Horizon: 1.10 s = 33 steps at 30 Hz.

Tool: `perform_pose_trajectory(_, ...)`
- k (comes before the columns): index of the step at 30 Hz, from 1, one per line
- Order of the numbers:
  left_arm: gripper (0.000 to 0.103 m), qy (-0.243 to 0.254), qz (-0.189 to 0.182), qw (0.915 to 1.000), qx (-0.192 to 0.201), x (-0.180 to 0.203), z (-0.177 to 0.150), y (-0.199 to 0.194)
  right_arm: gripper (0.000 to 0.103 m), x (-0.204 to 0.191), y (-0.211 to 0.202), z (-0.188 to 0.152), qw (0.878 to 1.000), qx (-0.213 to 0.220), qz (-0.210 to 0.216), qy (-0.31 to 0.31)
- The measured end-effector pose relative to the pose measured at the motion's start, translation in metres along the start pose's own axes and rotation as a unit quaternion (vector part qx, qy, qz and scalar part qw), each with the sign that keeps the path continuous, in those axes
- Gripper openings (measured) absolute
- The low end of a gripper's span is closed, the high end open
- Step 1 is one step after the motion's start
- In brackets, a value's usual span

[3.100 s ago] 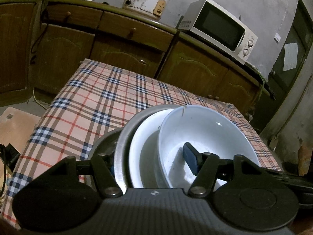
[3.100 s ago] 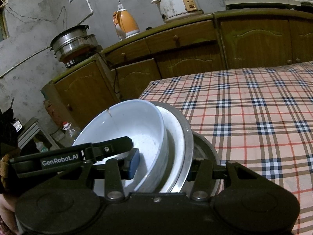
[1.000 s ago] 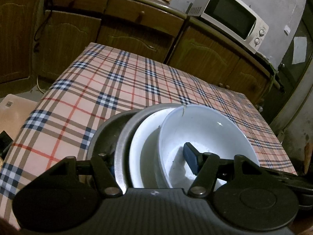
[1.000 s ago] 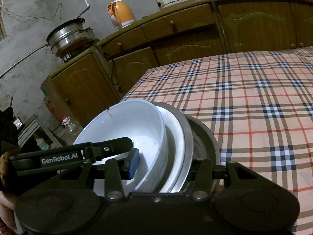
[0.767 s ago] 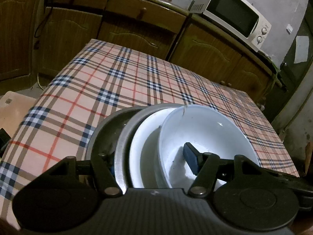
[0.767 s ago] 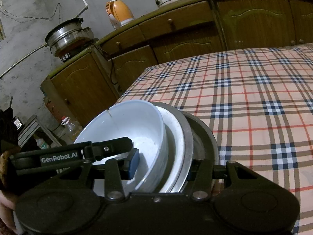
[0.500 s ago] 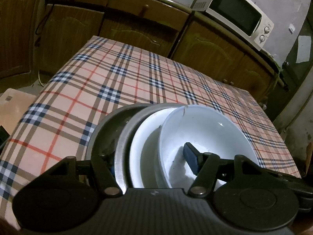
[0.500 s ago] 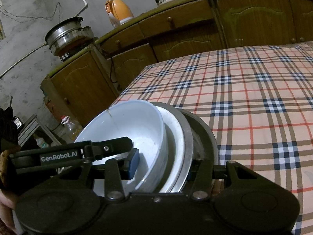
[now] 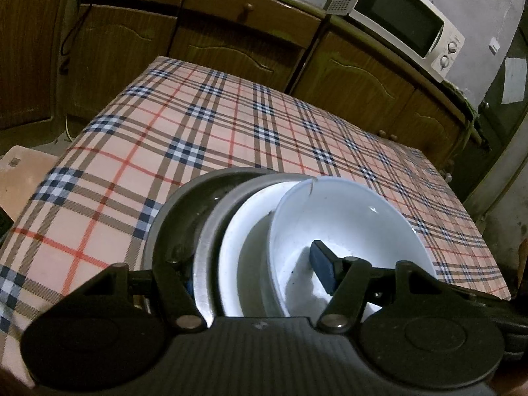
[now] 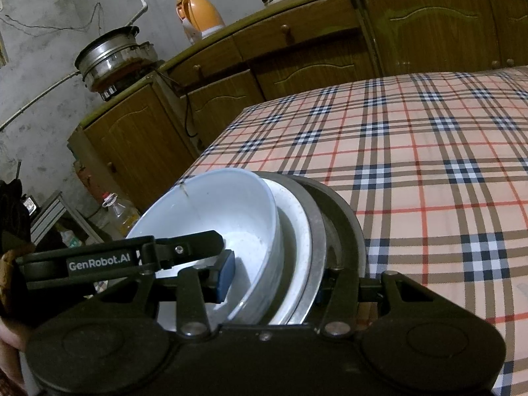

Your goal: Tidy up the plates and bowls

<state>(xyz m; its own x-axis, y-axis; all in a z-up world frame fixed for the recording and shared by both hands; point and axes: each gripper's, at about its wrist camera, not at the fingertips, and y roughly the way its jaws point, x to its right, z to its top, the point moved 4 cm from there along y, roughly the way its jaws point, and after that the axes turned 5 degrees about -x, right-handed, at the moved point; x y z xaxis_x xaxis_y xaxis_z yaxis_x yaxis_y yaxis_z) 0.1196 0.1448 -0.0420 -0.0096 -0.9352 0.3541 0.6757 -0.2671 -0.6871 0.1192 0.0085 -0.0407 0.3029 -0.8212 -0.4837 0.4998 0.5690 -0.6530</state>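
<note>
A stack of dishes stands on edge between both grippers: a white bowl [image 9: 346, 224] [image 10: 224, 211], a white plate [image 9: 244, 231] [image 10: 293, 217], a steel plate [image 9: 208, 241] [image 10: 316, 211] and a darker metal dish [image 9: 178, 204] [image 10: 346, 224]. My left gripper [image 9: 254, 274] is shut on the stack, one blue pad inside the bowl, the other finger behind the metal dish. My right gripper [image 10: 275, 283] clamps the stack the same way from the other side. The stack sits over the near part of the plaid-covered table [image 9: 231, 125] [image 10: 429, 165]. Whether it touches the cloth is hidden.
Brown cabinets [image 9: 231, 33] run behind the table, with a microwave [image 9: 402, 19], an orange kettle [image 10: 198, 16] and a steel pot [image 10: 112, 56] on top. A plastic bottle [image 10: 118, 211] stands on the floor beside the table's left edge.
Since the earliest frames both grippers have carried the stack lower and further over the table. Over the last second the views barely shift. Both grips are unchanged.
</note>
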Motion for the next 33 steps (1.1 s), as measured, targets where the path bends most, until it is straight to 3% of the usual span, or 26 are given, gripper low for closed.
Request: perform_pose_trajectory(33,0.066,0.009,0.011,0.9999,0.003,0.0008,-0.0012,-0.0003,0.055,0.0044,0.0032,-0.0012,1.0,-0.004,0.013,0.0)
